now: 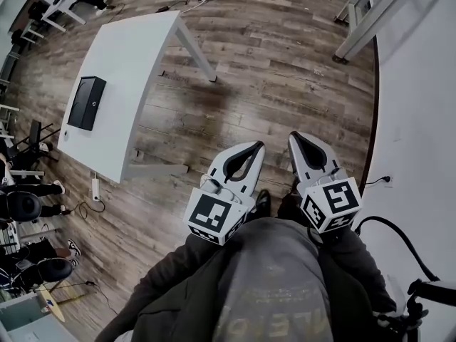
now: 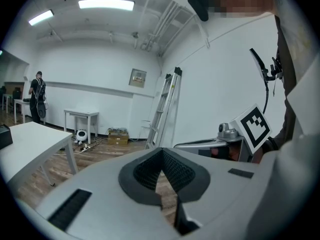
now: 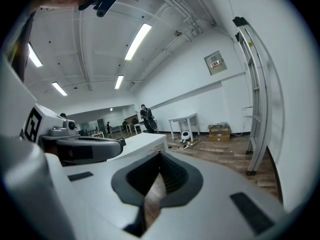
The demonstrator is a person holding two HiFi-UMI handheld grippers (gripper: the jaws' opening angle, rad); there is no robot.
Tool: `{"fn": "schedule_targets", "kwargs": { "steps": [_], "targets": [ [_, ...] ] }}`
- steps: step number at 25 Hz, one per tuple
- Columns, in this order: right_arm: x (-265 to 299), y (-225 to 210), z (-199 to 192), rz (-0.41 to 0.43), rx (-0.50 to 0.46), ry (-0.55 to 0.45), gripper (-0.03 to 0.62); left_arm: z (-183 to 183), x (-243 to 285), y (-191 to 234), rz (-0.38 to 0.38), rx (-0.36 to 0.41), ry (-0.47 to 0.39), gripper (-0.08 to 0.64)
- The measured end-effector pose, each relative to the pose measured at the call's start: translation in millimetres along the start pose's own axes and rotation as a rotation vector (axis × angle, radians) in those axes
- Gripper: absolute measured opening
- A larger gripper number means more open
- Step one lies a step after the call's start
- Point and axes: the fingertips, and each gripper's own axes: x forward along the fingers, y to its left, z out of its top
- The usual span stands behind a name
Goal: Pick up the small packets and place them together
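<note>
Grippers: your left gripper and right gripper are closed tip to tip, with nothing in them | Packets: none in any view; the white table shows only a black box | Handling: expect the packets to be light, limp and slippery; pinch a flat edge gently.

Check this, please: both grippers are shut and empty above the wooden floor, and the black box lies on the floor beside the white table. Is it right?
Not quite. The black box lies on the white table, not on the floor; the head view shows this. The left gripper and right gripper are indeed shut and empty above the wooden floor.
</note>
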Motion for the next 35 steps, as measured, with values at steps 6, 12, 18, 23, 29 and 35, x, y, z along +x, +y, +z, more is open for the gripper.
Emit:
{"fn": "schedule_targets", "kwargs": {
  "steps": [6,12,18,23,29,35],
  "targets": [
    [26.4,-50.7,10.0,0.011,0.013,-0.002,0.005,4.9,55.7,12.3,0.014,0.000,0.023,0.003],
    [65.8,-109.0,32.6,0.071,0.031,0.015,0.005,21.7,122.6,25.2,0.059,-0.011,0.049,0.003],
    [101.6,-150.2,47.5,0.160,0.018,0.052,0.005,33.4,174.2,40.8,0.134,-0.037,0.057,0.003],
    [131.7,-163.1,65.2,0.279,-0.025,0.078,0.005,45.9,192.8,59.6,0.260,-0.068,0.031,0.003],
    [165.6,-133.2,72.5,0.434,-0.059,0.104,0.005,48.9,170.2,90.3,0.422,-0.106,0.018,0.003],
    [198.0,-57.7,74.6,0.645,-0.107,0.135,0.005,49.9,105.7,128.6,0.643,-0.142,-0.006,0.003]
  ]
}}
